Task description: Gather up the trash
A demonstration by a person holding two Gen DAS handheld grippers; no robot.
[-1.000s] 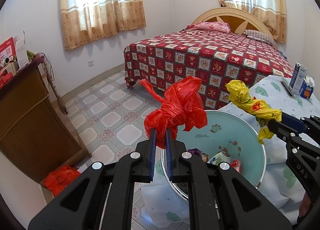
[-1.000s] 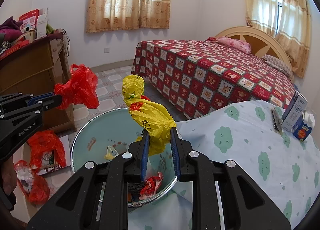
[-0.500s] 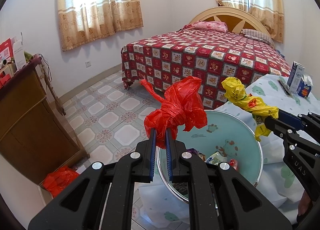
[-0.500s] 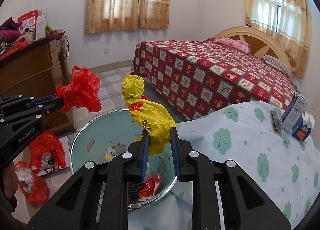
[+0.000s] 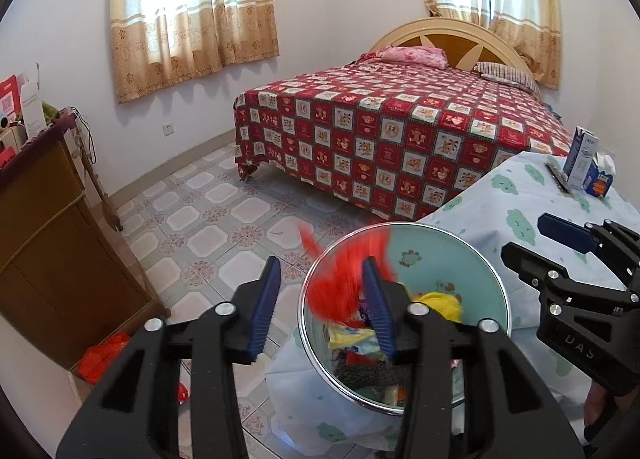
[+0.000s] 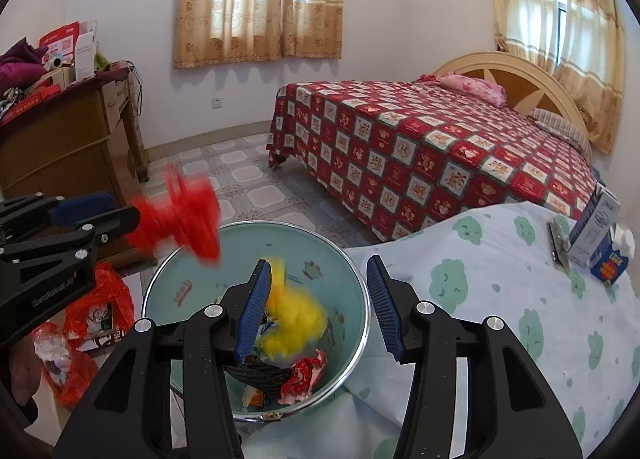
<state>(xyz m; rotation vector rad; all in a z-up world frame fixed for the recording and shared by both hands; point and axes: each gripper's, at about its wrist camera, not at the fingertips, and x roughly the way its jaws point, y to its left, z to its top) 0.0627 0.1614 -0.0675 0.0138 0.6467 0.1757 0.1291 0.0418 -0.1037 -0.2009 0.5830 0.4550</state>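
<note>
Both jaws have just been opening, now wide and empty, so the light, soft red bag (image 6: 180, 219) and yellow bag (image 6: 294, 319), best pinched at their knots, drop toward the basin (image 6: 362, 323).

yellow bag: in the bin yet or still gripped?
Released, dropping into the bin. The yellow bag is motion-blurred inside the rim; right claw pads stand apart.

The bin (image 6: 256, 415) stands between cabinet (image 6: 60, 147) and table (image 6: 500, 279), bed (image 6: 440, 155) behind.

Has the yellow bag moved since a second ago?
Yes. The yellow bag has dropped from above the basin's rim into the basin.
</note>
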